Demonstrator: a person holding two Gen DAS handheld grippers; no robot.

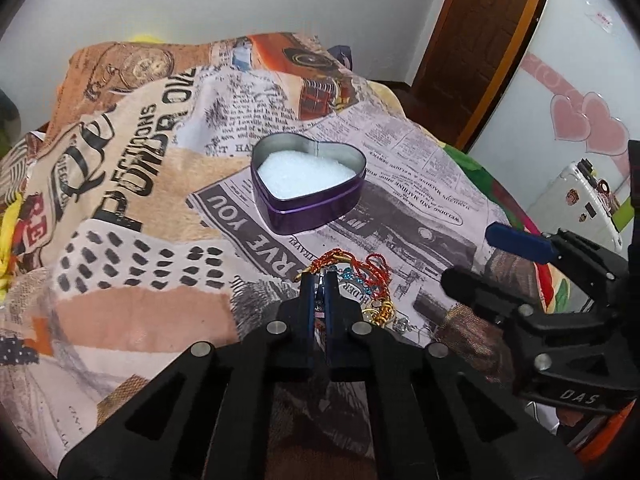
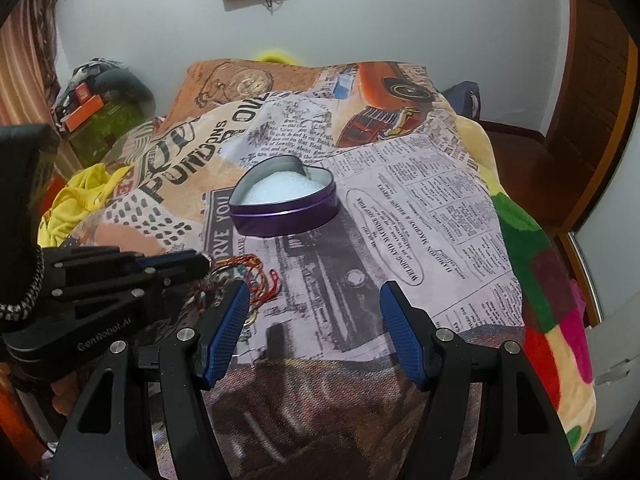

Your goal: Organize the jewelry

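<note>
A tangle of jewelry (image 1: 362, 276), red and gold threads with blue stones and gold links, lies on the printed bedspread. My left gripper (image 1: 319, 278) is shut on a strand at the near edge of that tangle. Behind it stands a purple heart-shaped tin (image 1: 316, 210), lidless, with white padding inside. My right gripper (image 2: 314, 286) hovers open over bare cloth, nothing between its blue pads (image 2: 400, 332). In the right wrist view the left gripper (image 2: 204, 259) comes in from the left onto the jewelry (image 2: 244, 266), and the tin (image 2: 288, 220) sits beyond. The right gripper (image 1: 476, 258) appears at the right of the left wrist view.
The newspaper-print bedspread (image 1: 132, 184) covers the bed. A yellow cloth (image 2: 76, 204) lies at its left edge and a colourful fleece blanket (image 2: 548, 300) at its right. A wooden door (image 1: 480, 40) and a white suitcase (image 1: 576, 204) stand beyond the bed.
</note>
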